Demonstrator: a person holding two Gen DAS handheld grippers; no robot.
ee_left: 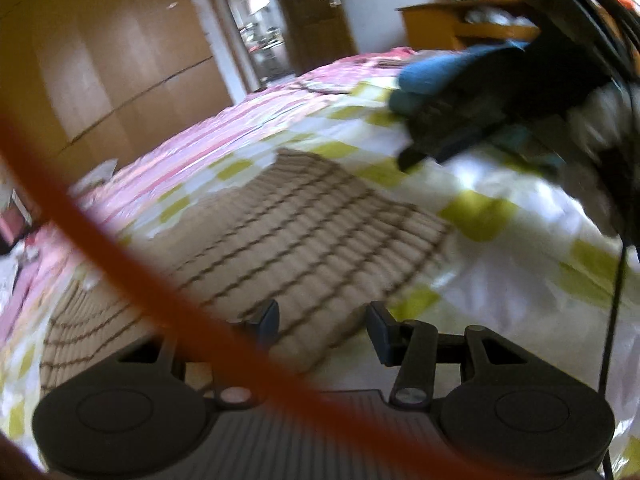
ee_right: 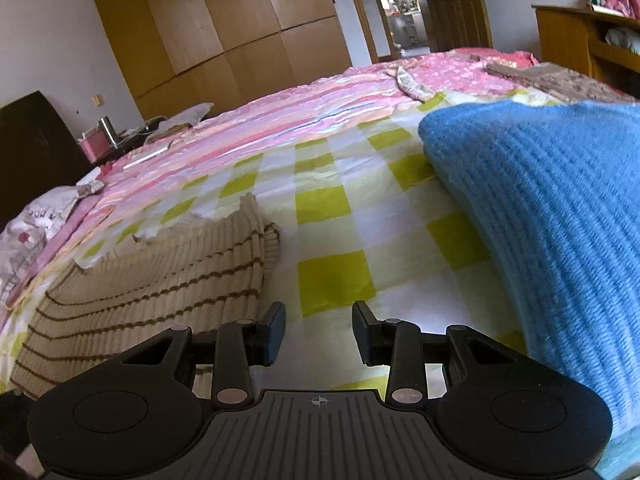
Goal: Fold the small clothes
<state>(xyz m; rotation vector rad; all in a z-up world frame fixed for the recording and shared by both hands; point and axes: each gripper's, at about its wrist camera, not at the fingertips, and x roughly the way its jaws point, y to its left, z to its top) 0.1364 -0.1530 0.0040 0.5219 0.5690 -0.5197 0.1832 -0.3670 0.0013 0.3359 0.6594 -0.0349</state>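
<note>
A beige knit garment with thin brown stripes (ee_left: 280, 232) lies flat on the checked bed sheet (ee_left: 480, 216). My left gripper (ee_left: 322, 328) is open and empty, just above the garment's near edge. In the right wrist view the same garment (ee_right: 160, 280) lies at the left, with a folded-over end. My right gripper (ee_right: 318, 332) is open and empty over bare sheet (ee_right: 332, 200), to the right of the garment. A blue knit garment (ee_right: 552, 216) lies at the right. The other gripper (ee_left: 480, 120) shows blurred at the upper right of the left wrist view.
An orange cable (ee_left: 120, 272) crosses the left wrist view close to the lens. A pink quilt (ee_right: 320, 100) covers the far part of the bed. A wooden wardrobe (ee_right: 224, 32), an open doorway (ee_right: 400, 4) and a wooden shelf (ee_right: 580, 44) stand beyond.
</note>
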